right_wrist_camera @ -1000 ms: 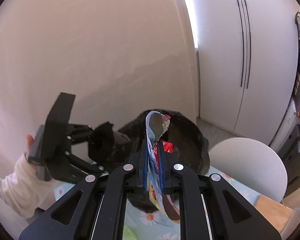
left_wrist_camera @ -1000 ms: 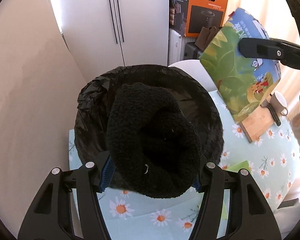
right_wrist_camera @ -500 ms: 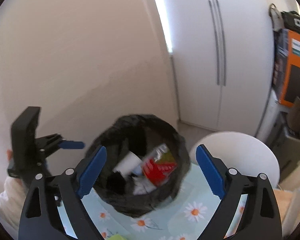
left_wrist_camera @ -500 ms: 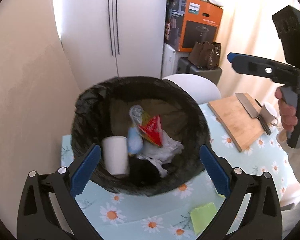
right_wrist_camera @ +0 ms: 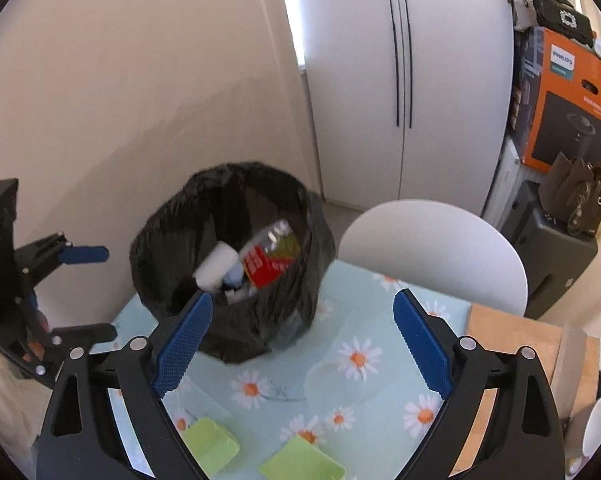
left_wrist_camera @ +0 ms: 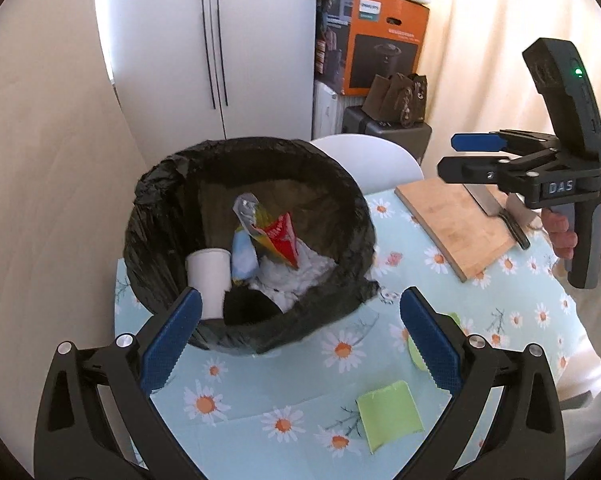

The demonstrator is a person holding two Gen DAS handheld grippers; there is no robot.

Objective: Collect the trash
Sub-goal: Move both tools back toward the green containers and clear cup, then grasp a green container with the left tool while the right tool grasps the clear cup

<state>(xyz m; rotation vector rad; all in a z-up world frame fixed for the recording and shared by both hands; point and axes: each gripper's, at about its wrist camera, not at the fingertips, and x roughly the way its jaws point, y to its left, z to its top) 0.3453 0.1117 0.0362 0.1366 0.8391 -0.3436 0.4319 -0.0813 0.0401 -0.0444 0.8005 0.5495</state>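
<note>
Both grippers are empty now, jaws spread wide. A sec ago the left gripper (left_wrist_camera: 298,336) was clamped on a black fuzzy thing right over the bin, and the right gripper (right_wrist_camera: 302,344) was pinching a colourful snack bag. Both got let go; half a sec back the jaws were already apart, and since then both have pulled back a bit nearer to me, w/ more of the tablecloth (left_wrist_camera: 512,292) showing.

The trash bin (left_wrist_camera: 356,208), lined w/ a black bag, sits at the far left corner of the table, next to the wall. Inside it: a white paper cup (left_wrist_camera: 209,276) on the left, the snack bag (left_wrist_camera: 278,234) w/ red and yellow print leaning in the middle, white crumpled tissue (left_wrist_camera: 312,270) to its right, and the black fuzzy thing (left_wrist_camera: 250,306) at the near side, partly behind the rim.

Still on the table, near side: a green sticky pad (left_wrist_camera: 389,414) and another green piece (left_wrist_camera: 414,350) just behind the left gripper's right finger. The right wrist view shows two green pieces (right_wrist_camera: 302,460) close under that gripper.

Far right on the table is a wooden cutting board (left_wrist_camera: 456,226) w/ a knife (left_wrist_camera: 500,216) lying on it. A white chair (right_wrist_camera: 432,248) stands behind the table, beyond the bin.
</note>
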